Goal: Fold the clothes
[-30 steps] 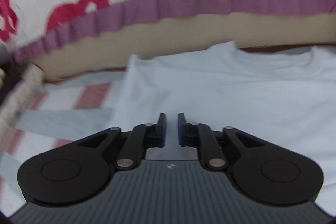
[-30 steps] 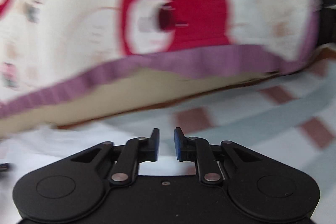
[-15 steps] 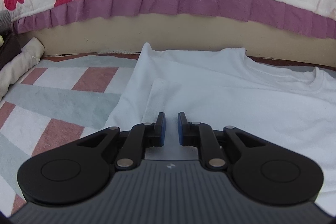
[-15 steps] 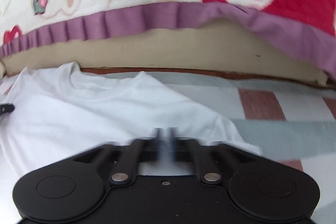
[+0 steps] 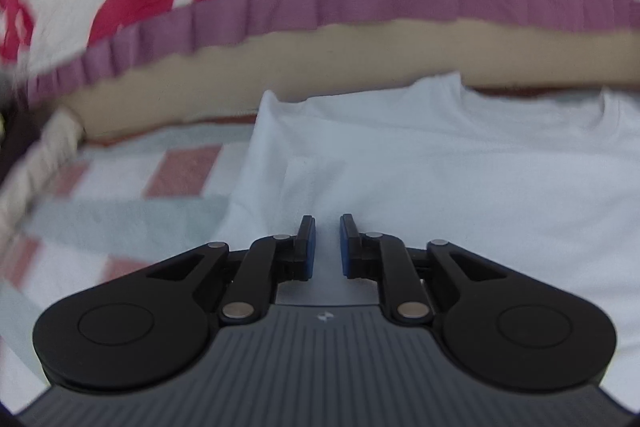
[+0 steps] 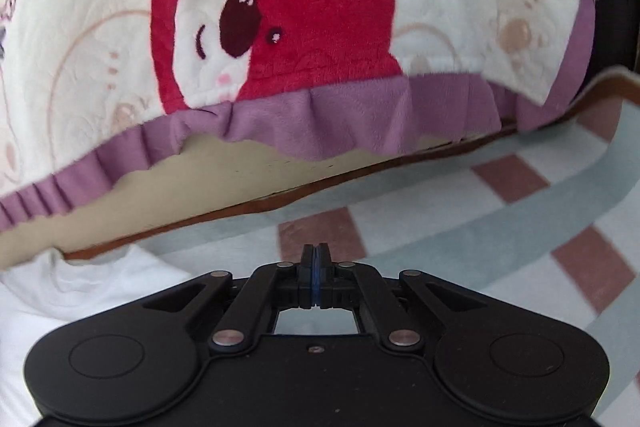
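Your right claw (image 6: 316,259) swung right off the shirt (image 5: 460,187), pinched empty; left claw (image 5: 325,239), parted, sits over it, nearer.

Left gripper (image 5: 325,241): jaws parted by a narrow gap, blue-faced pads (image 5: 310,247) facing each other, nothing between them. Black linkage arms splayed symmetrically back to the round pivot housings; ribbed grey body below, held level and pointing forward. Right gripper (image 6: 315,263): jaws pressed fully together, only a thin blue line of the pads showing at the seam; nothing visibly pinched at the tips. Its linkage arms drawn inward, black body level. No hand or sleeve visible in either view.
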